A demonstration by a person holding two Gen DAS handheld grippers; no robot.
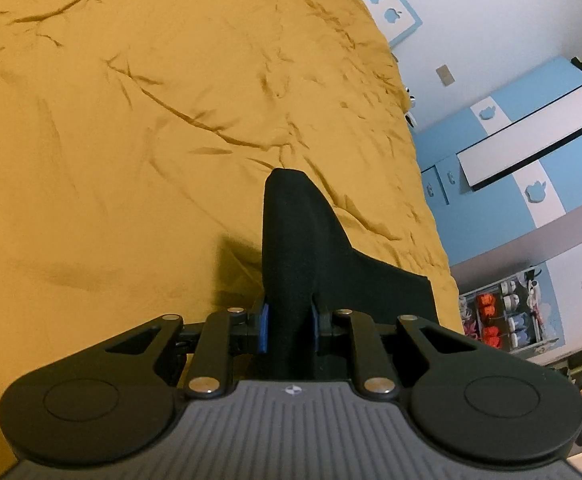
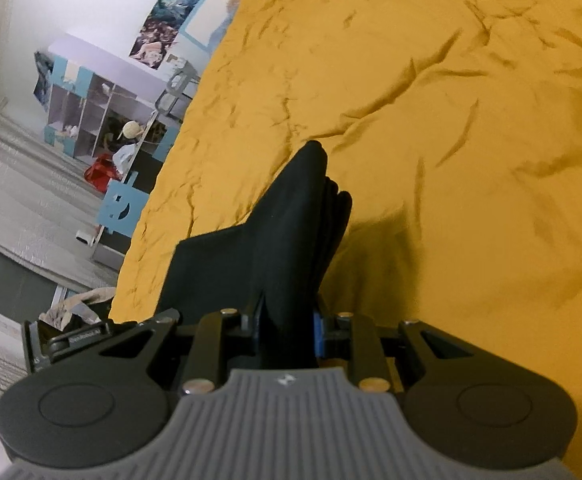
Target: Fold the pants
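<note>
Black pants (image 1: 291, 248) hang over a mustard-yellow bed sheet (image 1: 131, 120). My left gripper (image 1: 289, 326) is shut on a bunched fold of the pants, which rises between its blue pads (image 1: 264, 326) and spreads to the right. My right gripper (image 2: 289, 330) is shut on another bunched part of the pants (image 2: 291, 232), which stretches off to the left. The cloth hides most of both grippers' fingertips. Both grippers hold the pants lifted above the sheet.
The wrinkled yellow sheet (image 2: 451, 120) covers the bed. Its edge runs along a blue and white wardrobe (image 1: 531, 152) and a rack of shoes (image 1: 503, 320). On the other side are a shelf unit (image 2: 91, 108), a red bag (image 2: 99, 174) and grey floor.
</note>
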